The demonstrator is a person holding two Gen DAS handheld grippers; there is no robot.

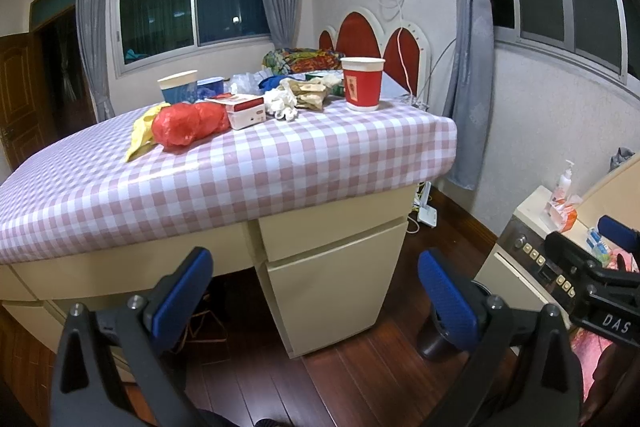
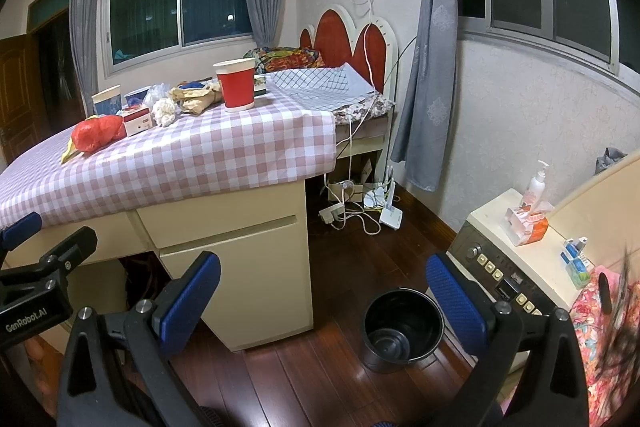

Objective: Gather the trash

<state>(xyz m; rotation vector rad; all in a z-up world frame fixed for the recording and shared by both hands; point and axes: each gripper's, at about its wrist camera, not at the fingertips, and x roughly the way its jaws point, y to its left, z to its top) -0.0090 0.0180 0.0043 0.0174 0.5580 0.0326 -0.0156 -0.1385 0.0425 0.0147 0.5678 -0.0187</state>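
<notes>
On a table with a pink checked cloth (image 1: 280,167) lies a pile of trash: a red plastic bag (image 1: 188,123), a yellow wrapper (image 1: 140,137), a red and white box (image 1: 246,111), crumpled white tissue (image 1: 282,103) and a brown paper bag (image 1: 310,93). A red paper cup (image 1: 362,83) and a blue cup (image 1: 179,87) stand upright. A black bin (image 2: 402,327) stands on the floor beside the table's cabinet. My left gripper (image 1: 316,295) and right gripper (image 2: 324,297) are both open with nothing in them. Both hang below the table's edge, well short of the trash.
To the right stands a cream appliance with a button panel (image 2: 500,271), and a pump bottle (image 2: 536,183) rests on top of it. Cables and a power strip (image 2: 348,207) lie on the wood floor by the bed's red headboard (image 2: 340,31). A grey curtain (image 2: 428,67) hangs in the corner.
</notes>
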